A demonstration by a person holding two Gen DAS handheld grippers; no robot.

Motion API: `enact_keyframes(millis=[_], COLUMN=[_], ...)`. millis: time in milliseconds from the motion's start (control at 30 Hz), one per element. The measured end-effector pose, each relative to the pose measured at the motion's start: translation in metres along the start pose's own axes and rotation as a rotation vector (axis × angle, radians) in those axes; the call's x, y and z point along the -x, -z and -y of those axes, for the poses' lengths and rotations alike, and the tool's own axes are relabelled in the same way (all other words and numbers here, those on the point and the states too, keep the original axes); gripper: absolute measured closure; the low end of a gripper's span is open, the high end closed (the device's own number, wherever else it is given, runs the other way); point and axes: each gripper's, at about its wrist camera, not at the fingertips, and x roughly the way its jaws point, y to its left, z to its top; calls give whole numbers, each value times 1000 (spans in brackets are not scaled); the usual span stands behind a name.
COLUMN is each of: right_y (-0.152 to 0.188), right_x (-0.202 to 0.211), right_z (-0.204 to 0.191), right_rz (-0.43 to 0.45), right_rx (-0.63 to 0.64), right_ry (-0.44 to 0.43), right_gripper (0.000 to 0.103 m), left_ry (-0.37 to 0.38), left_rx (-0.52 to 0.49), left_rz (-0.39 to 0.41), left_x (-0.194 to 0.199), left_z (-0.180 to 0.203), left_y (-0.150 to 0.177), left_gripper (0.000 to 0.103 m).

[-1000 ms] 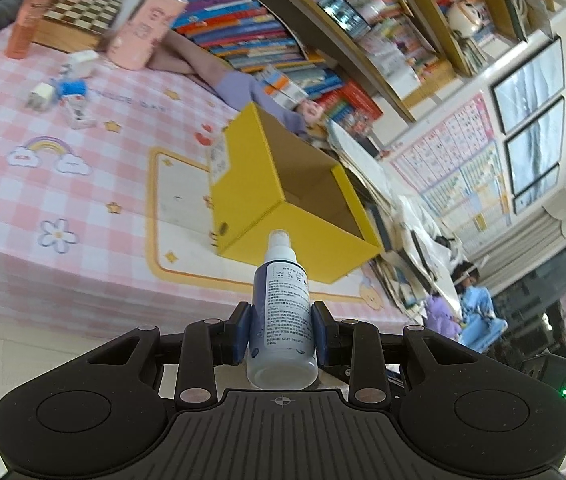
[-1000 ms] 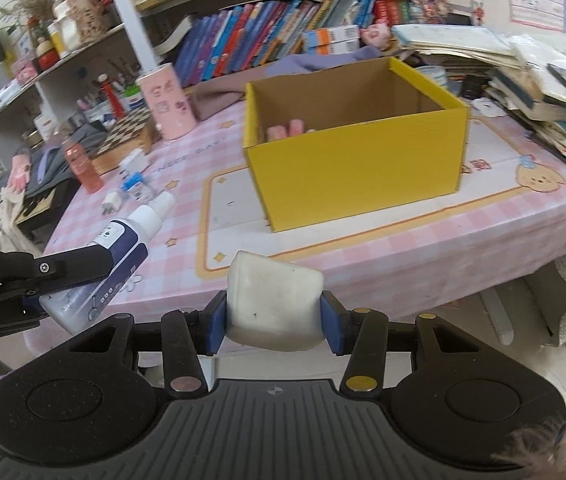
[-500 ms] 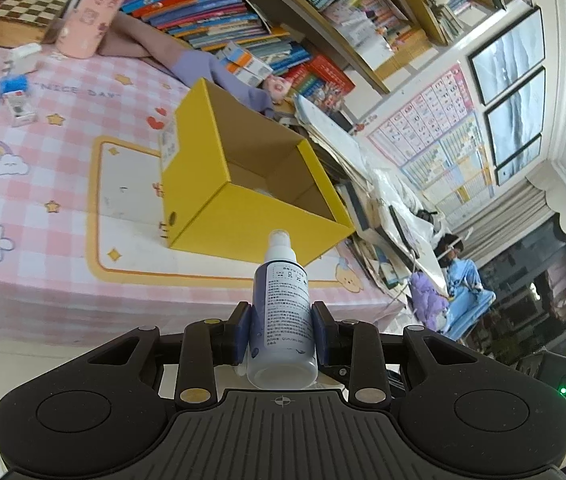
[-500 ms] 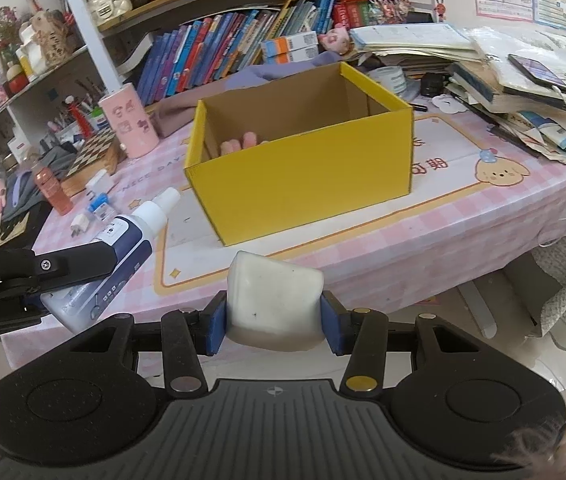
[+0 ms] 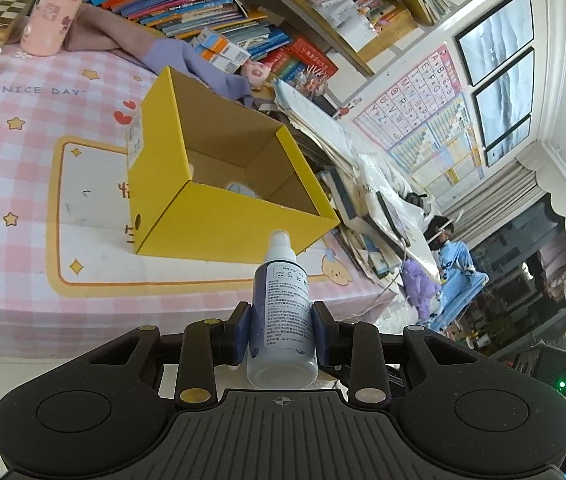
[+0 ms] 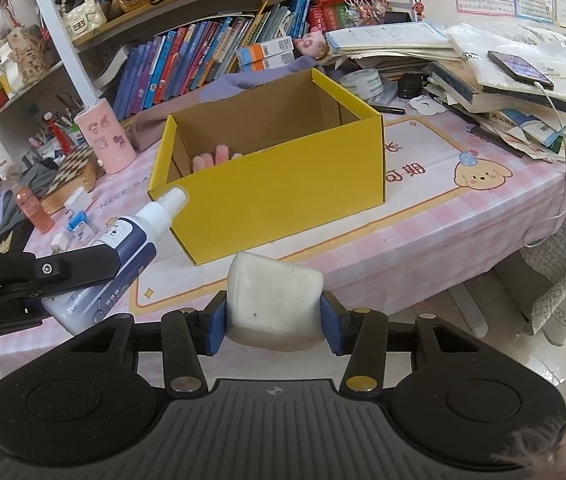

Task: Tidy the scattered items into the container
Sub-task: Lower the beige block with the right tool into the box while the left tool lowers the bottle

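Left claw (image 5: 281,334) grips bottle (image 5: 281,320); right claw (image 6: 274,320), perhaps soap (image 6: 275,304).

The left gripper (image 5: 281,332) tilts down toward the yellow box (image 5: 219,216), its blue pads clamped on either side of a spray bottle (image 5: 281,320) whose cap points at the box's near wall. The right gripper (image 6: 274,320) angles down more steeply at the same box, just beside the left one, jaws pressed on a white block (image 6: 273,304).
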Motion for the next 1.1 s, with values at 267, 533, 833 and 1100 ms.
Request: enact_keyframes(millis=[267, 533, 833, 1100], right_y=[-12, -39, -84, -121], right_x=[-13, -19, -38, -70], right_z=[2, 6, 11, 21], right_rz=[-9, 62, 118, 113], right_rx=[6, 26, 121, 169], right_ry=[-10, -13, -28, -72], right_gripper=[58, 58, 58, 58], left_ry=[2, 74, 79, 32], left_rx=[5, -28, -26, -15], left_rz=[-6, 20, 61, 101], left_x=[-12, -31, -57, -82], left_z=[-1, 7, 10, 14], left_y=[-9, -29, -57, -82], left_gripper=[73, 73, 72, 72])
